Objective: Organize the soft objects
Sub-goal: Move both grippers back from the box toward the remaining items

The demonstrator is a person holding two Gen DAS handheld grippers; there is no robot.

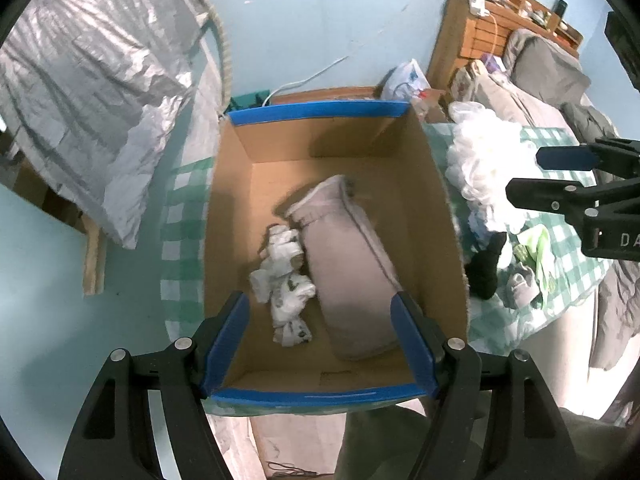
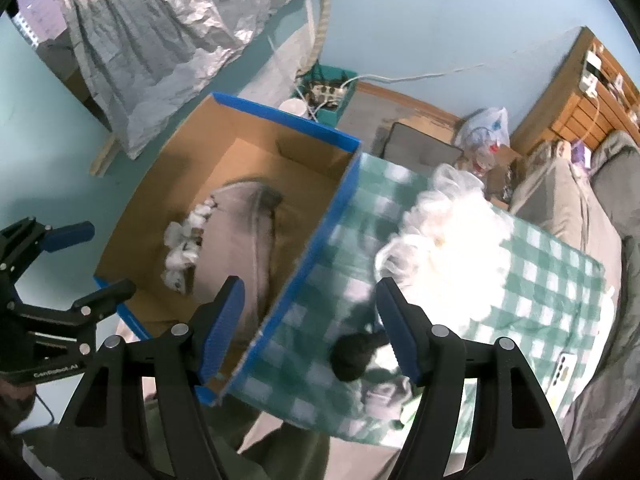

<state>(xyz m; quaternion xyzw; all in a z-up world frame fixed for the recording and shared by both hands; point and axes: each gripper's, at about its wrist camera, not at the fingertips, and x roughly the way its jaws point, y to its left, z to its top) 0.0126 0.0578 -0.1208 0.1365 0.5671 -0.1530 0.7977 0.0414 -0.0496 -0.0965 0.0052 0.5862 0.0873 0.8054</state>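
My left gripper (image 1: 320,344) and right gripper (image 2: 310,328) both hung spread and empty, left over the box (image 1: 320,114) holding the pillow (image 1: 352,264), right nearing the black sock (image 2: 354,354).

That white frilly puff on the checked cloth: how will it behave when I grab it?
The white frilly puff looks like gathered mesh, so probably light and squashy. Its loose ruffles may let a thin pinch slip; grip deep. It is unlikely to roll.
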